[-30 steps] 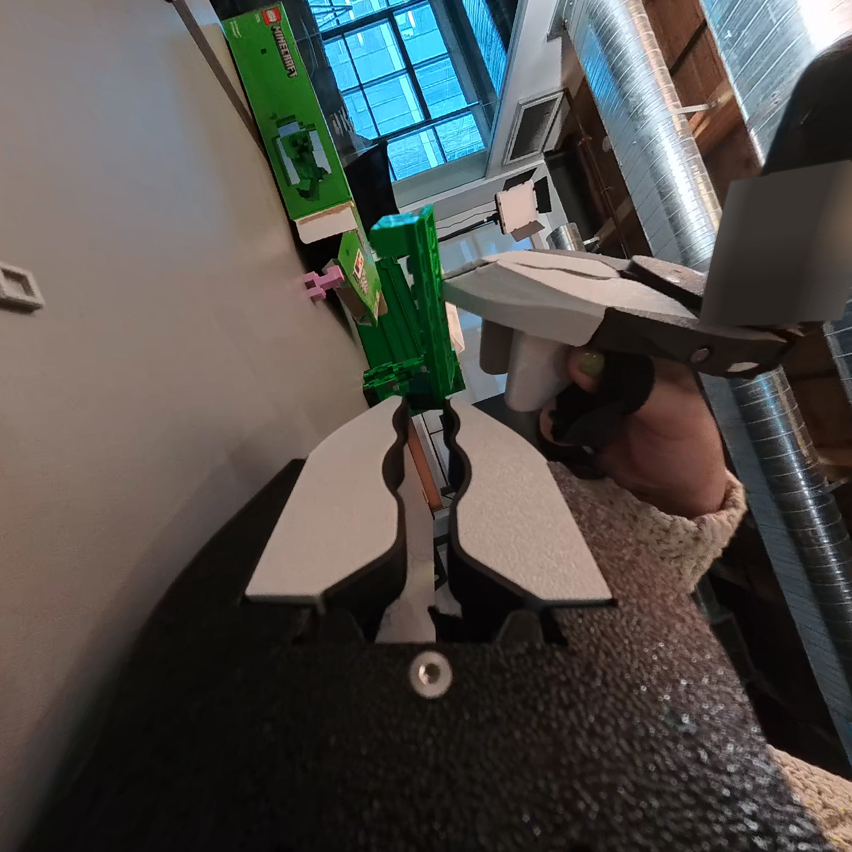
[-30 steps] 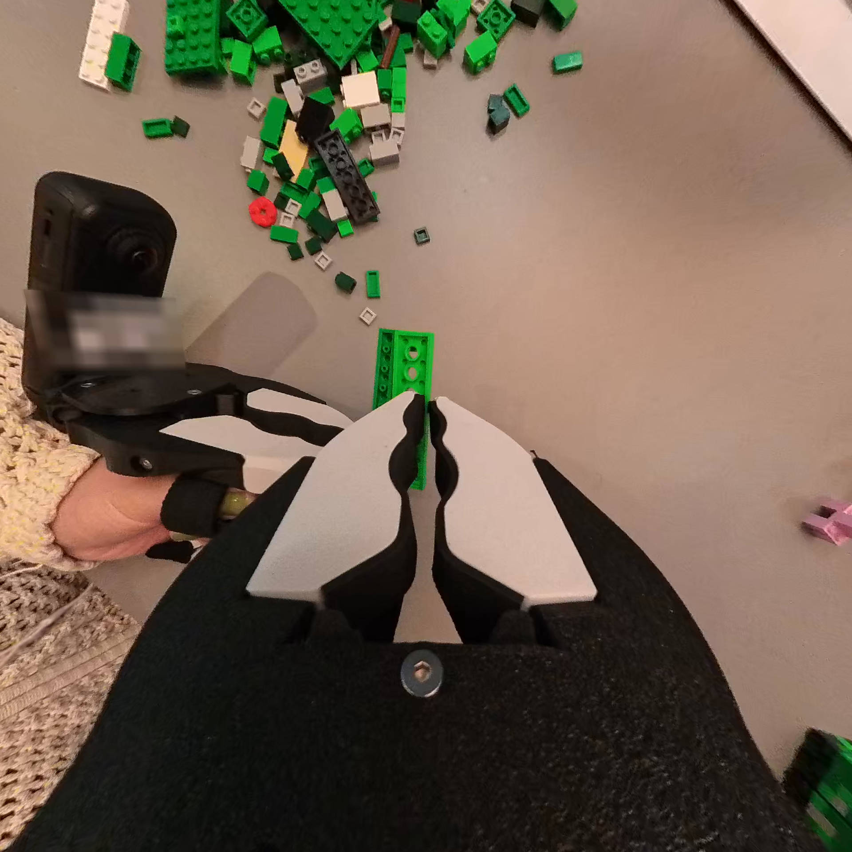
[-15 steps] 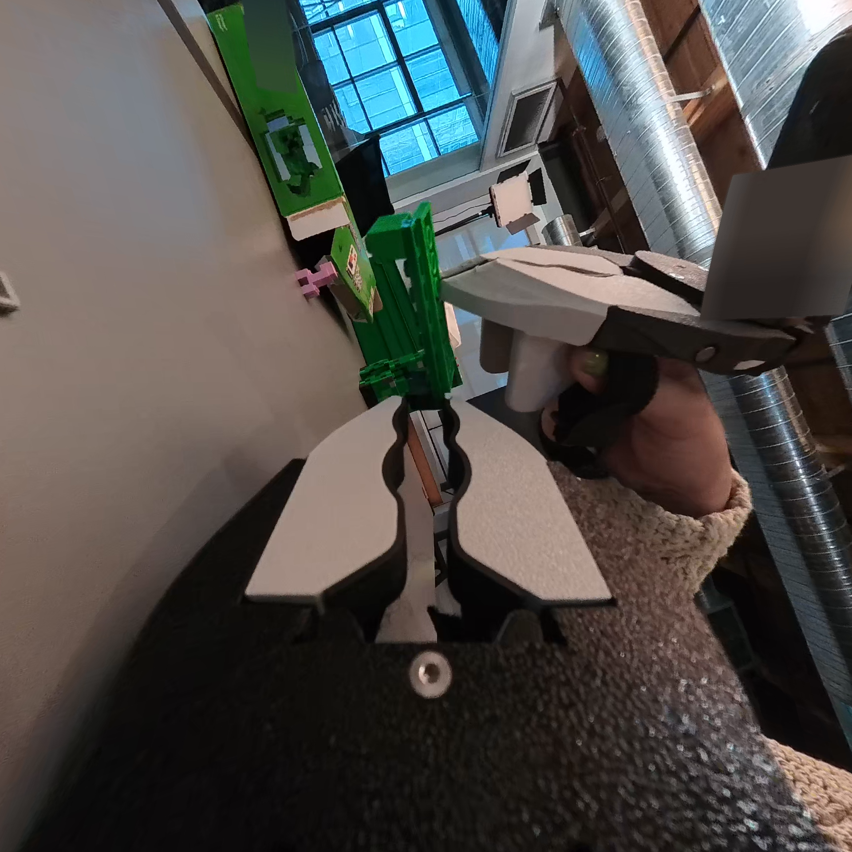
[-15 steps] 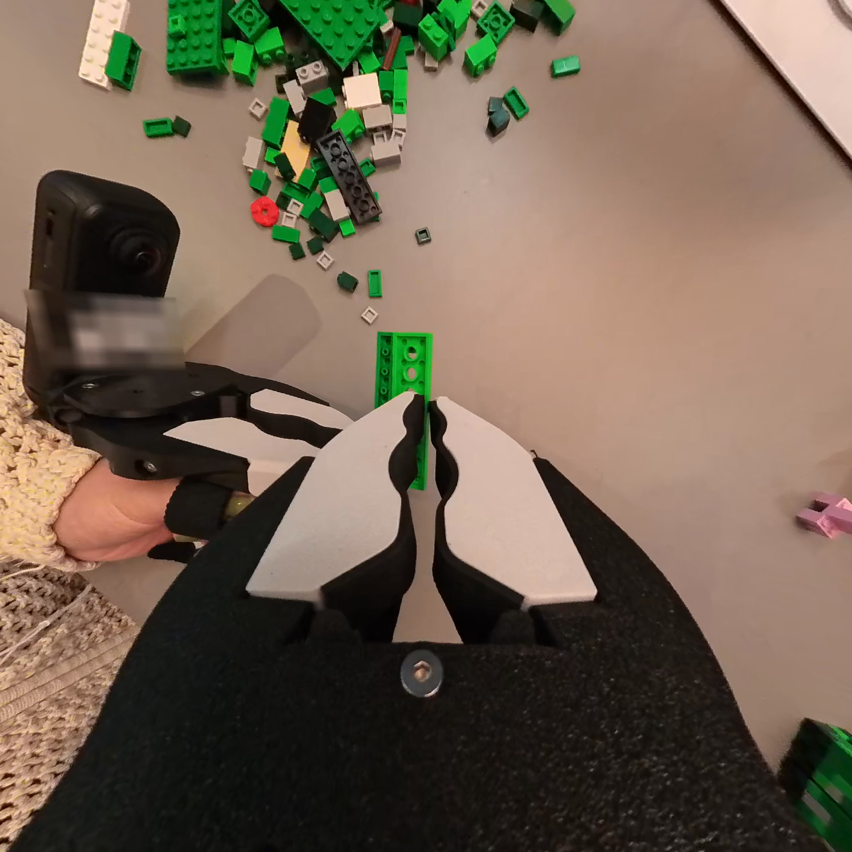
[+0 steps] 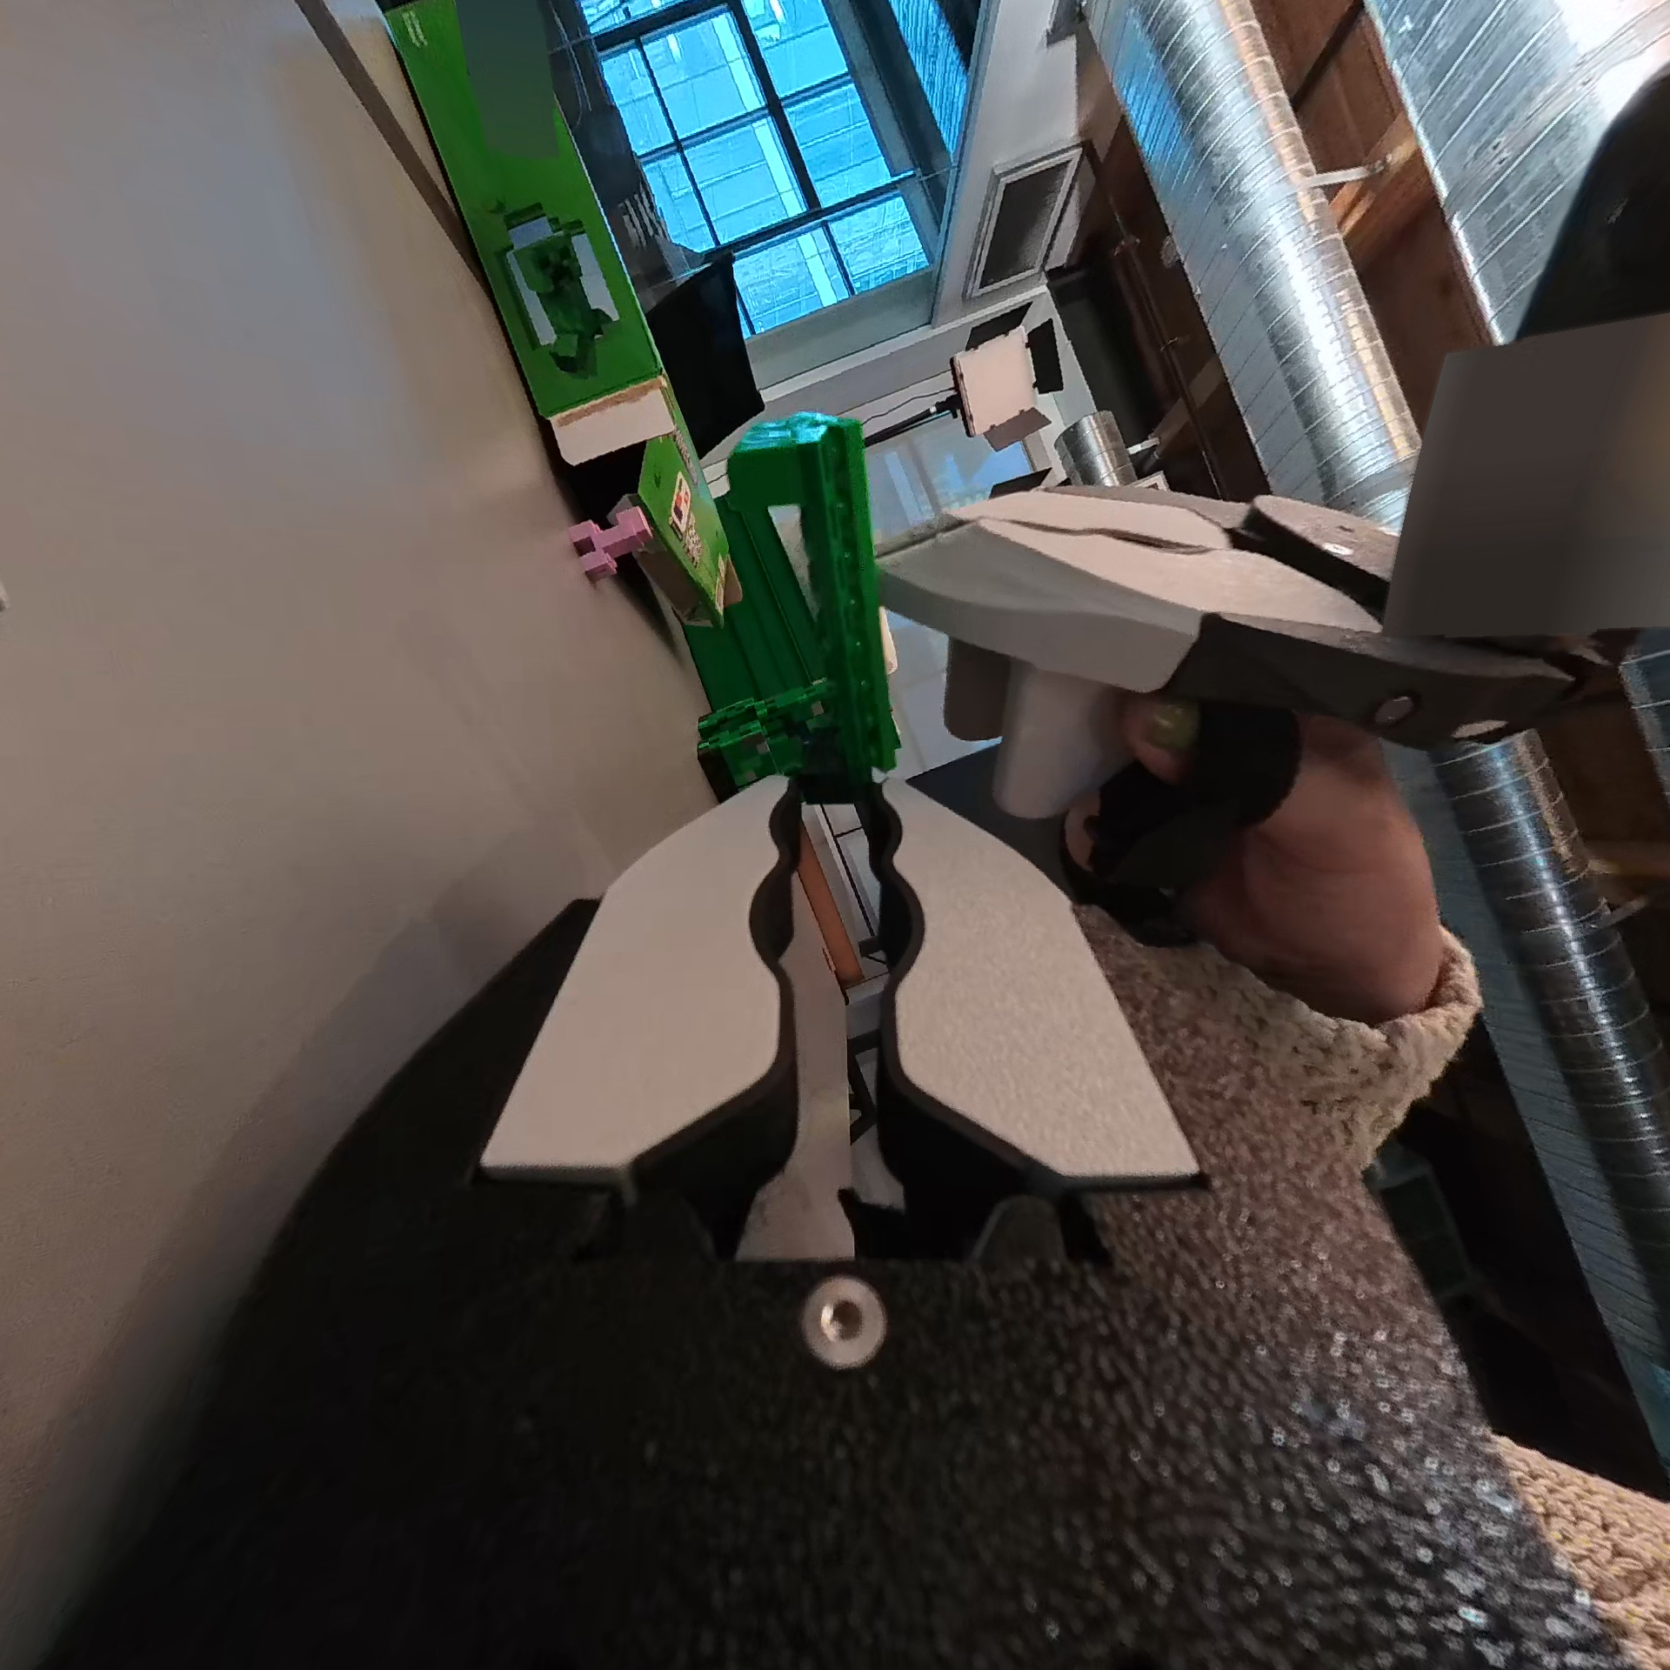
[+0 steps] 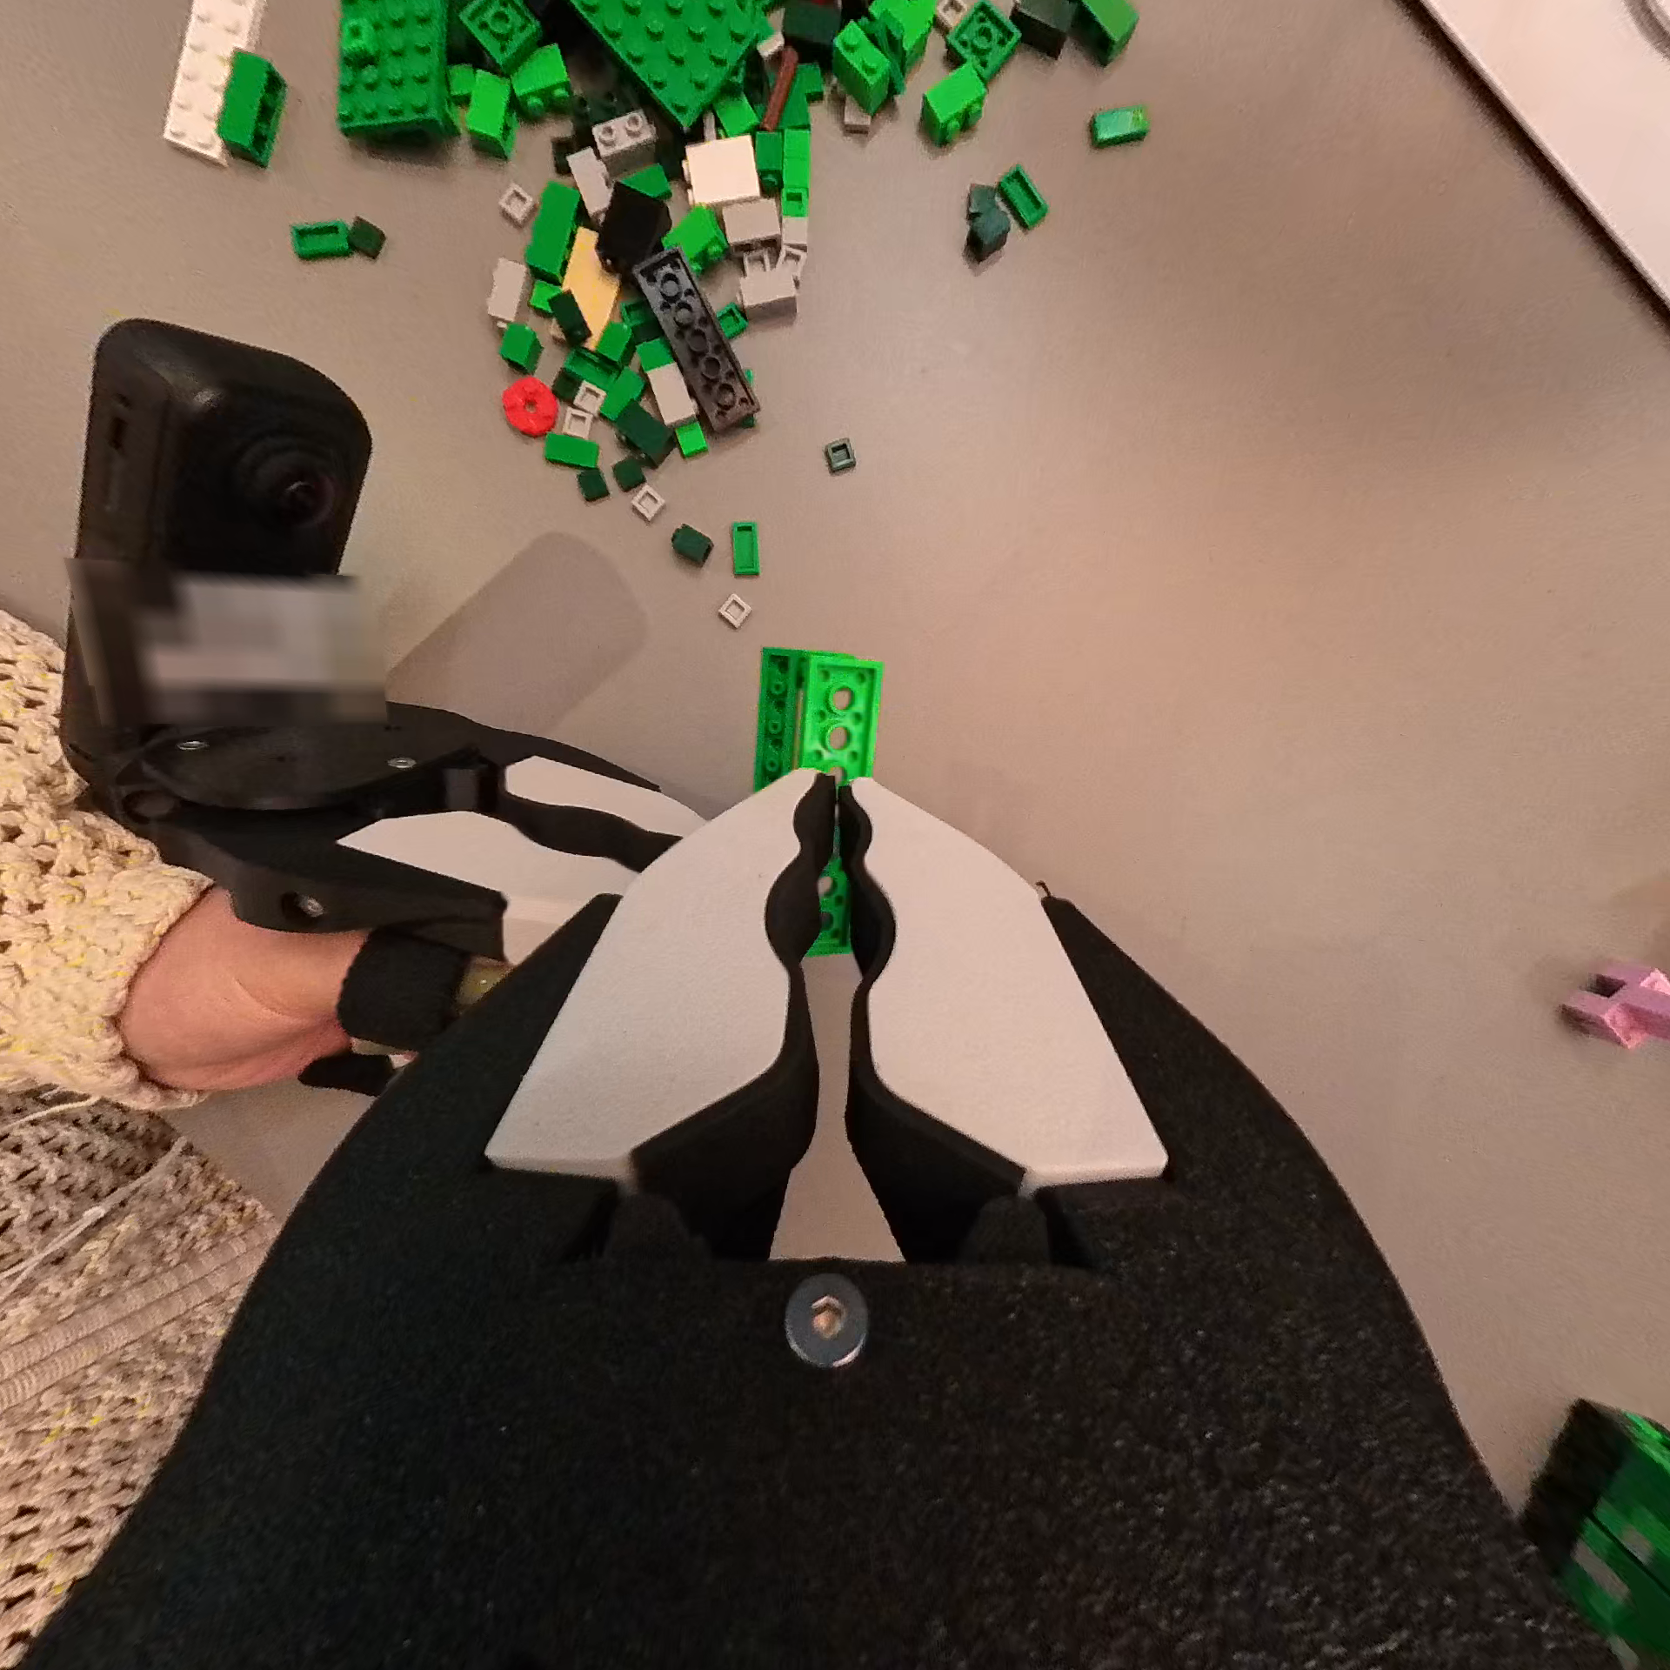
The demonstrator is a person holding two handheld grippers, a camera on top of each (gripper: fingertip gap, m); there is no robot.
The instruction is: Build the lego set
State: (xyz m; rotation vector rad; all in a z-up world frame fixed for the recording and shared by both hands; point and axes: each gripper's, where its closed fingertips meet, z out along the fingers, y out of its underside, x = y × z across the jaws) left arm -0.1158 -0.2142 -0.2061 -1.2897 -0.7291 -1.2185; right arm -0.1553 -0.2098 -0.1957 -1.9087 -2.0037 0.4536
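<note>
Above the grey table (image 6: 1265, 542), you are holding a tall green lego assembly (image 5: 804, 614) in the left gripper (image 5: 836, 795), its jaws pinching the dark-green base of the build while the long green beam stands away from the fingertips. Compared with a second ago, you are bringing the right gripper (image 6: 836, 786) closer to that build: its jaws, pressed onto a bright green plate (image 6: 836, 723), are now nosing right up against the beam's studded edge, where before they sat slightly apart. By my reading, you are lining the plate up for a press-fit, and the seating itself is not yet done. Beyond, the loose brick pile (image 6: 651, 226) is waiting, with the green set box (image 5: 533, 226) and a small pink piece (image 6: 1622, 1003) lying well apart.
</note>
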